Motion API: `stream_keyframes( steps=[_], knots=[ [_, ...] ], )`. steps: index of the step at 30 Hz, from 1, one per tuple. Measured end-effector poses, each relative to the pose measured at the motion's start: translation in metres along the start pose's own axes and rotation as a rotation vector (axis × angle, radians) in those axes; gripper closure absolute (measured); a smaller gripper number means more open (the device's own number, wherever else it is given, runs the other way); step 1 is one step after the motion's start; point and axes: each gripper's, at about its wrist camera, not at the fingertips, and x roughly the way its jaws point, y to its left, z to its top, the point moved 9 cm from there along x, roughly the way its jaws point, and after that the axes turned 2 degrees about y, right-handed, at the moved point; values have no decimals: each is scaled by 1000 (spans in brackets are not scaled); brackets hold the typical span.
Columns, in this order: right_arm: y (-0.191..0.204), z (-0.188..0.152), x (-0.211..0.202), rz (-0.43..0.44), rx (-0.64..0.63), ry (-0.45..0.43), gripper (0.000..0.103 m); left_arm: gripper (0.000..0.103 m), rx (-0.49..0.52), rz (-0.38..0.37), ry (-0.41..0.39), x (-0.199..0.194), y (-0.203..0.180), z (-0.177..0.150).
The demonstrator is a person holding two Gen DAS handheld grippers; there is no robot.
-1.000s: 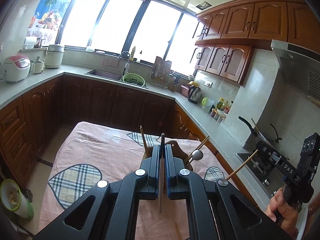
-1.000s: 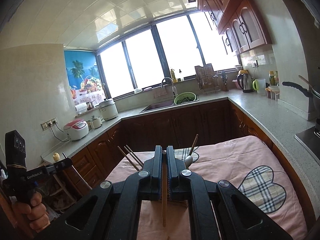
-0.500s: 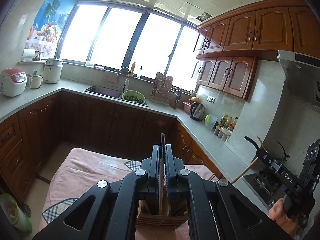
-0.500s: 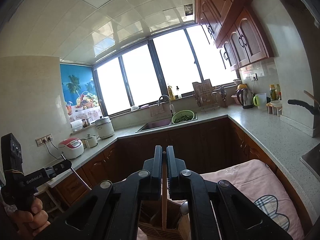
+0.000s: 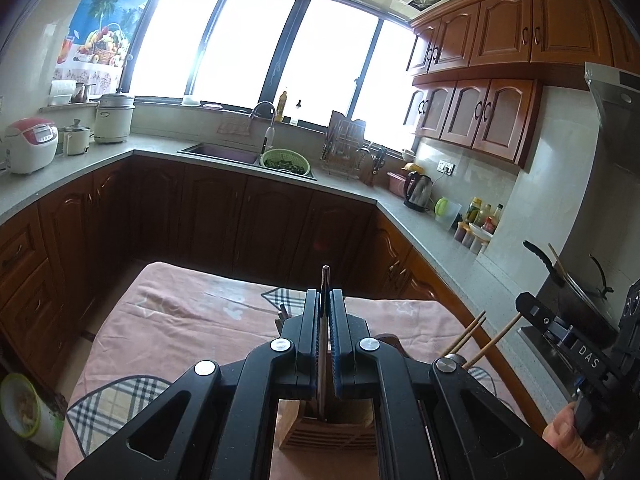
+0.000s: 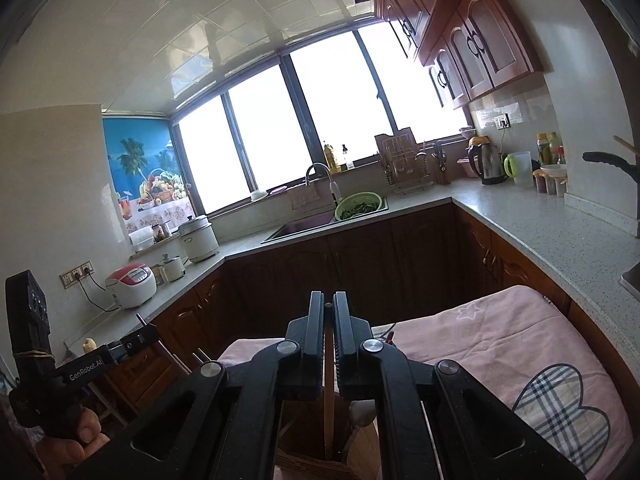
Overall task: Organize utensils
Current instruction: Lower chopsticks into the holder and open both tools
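1. The left gripper [image 5: 325,312] has its jaws nearly closed on a thin dark stick [image 5: 324,280], likely a chopstick, held upright; its top pokes out above the fingertips.
2. The stick's lower end reaches down into a wooden holder [image 5: 328,434] that stands on the table right under the gripper.
3. The right gripper [image 6: 328,320] is likewise pinched almost shut on a pale wooden chopstick [image 6: 329,412], also upright.
4. That chopstick drops into the same wooden holder [image 6: 308,456], where a rounded pale spoon end [image 6: 360,414] sits just beside it.
5. More chopsticks [image 5: 466,334] lean out of the holder to the right in the left camera's view.
6. The table wears a pink cloth [image 6: 492,336] with checked heart patches.
7. Behind it, the counter carries a green colander [image 5: 285,160] by the sink, a kettle [image 5: 418,190] and a rice cooker [image 5: 30,150].
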Motion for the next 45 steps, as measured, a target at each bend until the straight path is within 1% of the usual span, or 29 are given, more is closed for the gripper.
stream_keyframes(
  steps=[9,10,19,24,27,28,33,36,37,38,39,40,41,43,45],
  knots=[
    [-17,-28,19,-9,46,64,99,99,10,30,76,42,-2,-7],
    [-18,-28,18,-15,45,57,99,100,13,35,67,43,-2,-6],
    [-25,-29,19,-26,68,65,98,99,-3,27,70,46,5,3],
    [-29,-29,20,-23,83,71,98,99,-7,23,73,41,14,-6],
    [-29,-28,21,-22,87,77,96,98,-13,25,79,41,16,-8],
    [-31,-29,21,-22,90,79,94,97,-15,23,80,40,17,-8],
    [-30,-29,20,-13,101,81,94,84,-15,30,72,37,14,-11],
    [-31,-28,19,-7,106,81,92,82,-13,30,64,33,13,-11],
    [-31,-28,18,-6,109,81,87,81,-13,25,63,32,12,-11],
    [-31,-28,17,-5,111,78,79,75,-14,22,61,30,11,-11],
    [-31,-28,15,-3,113,74,74,68,-15,21,57,28,11,-12],
    [-31,-28,13,-2,116,69,67,64,-15,22,51,25,11,-12],
    [-32,-27,12,-1,118,65,64,61,-15,25,45,22,11,-12],
    [-32,-27,10,-1,122,64,63,59,-12,28,37,17,11,-12],
    [-34,-27,8,-1,129,62,58,52,-14,26,34,14,12,-14]
  ],
)
